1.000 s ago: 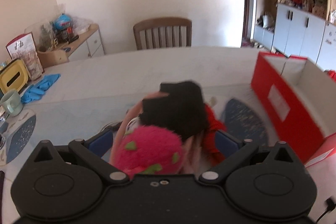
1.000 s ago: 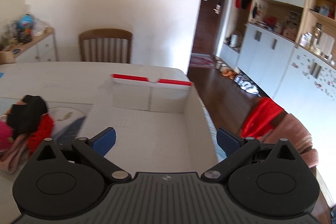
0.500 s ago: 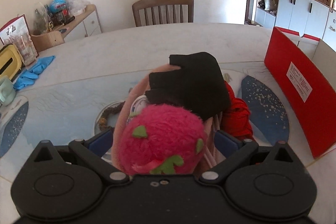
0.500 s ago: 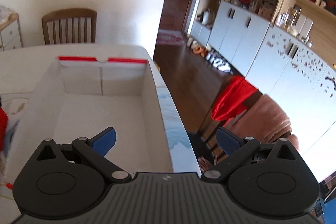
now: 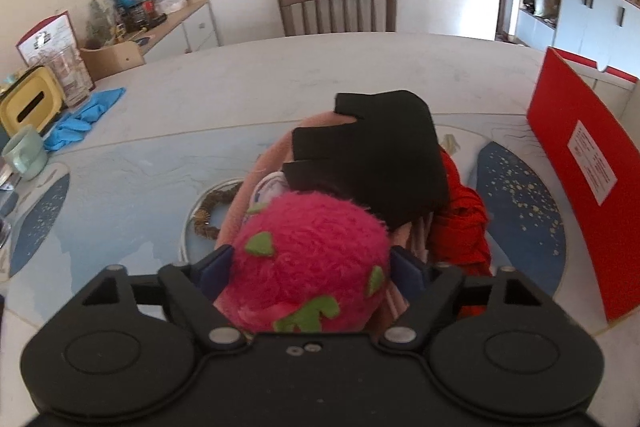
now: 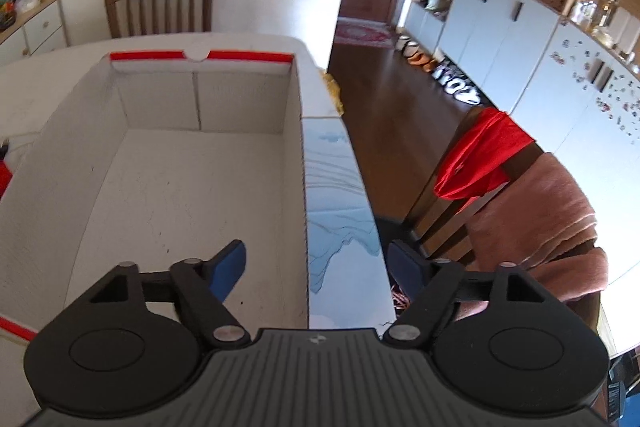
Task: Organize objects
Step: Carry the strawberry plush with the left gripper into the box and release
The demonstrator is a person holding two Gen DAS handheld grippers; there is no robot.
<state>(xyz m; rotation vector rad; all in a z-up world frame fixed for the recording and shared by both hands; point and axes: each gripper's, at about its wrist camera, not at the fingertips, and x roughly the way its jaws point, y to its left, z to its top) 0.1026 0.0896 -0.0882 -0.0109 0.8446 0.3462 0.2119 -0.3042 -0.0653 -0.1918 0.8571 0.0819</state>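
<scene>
A fuzzy pink plush toy [image 5: 308, 259], dotted with green felt leaves, is sitting between the blue pads of the left tool [image 5: 310, 269], whose jaws have just been closing around it; the pads are meeting its sides. Just ahead of that tool, a black glove [image 5: 372, 155] is lying atop pink and red cloth [image 5: 460, 223] on the table [image 5: 280, 75]. The right tool [image 6: 316, 267] is hanging over the right wall of a white-lined cardboard box [image 6: 192, 163], its jaws closing yet gripping nothing.
</scene>
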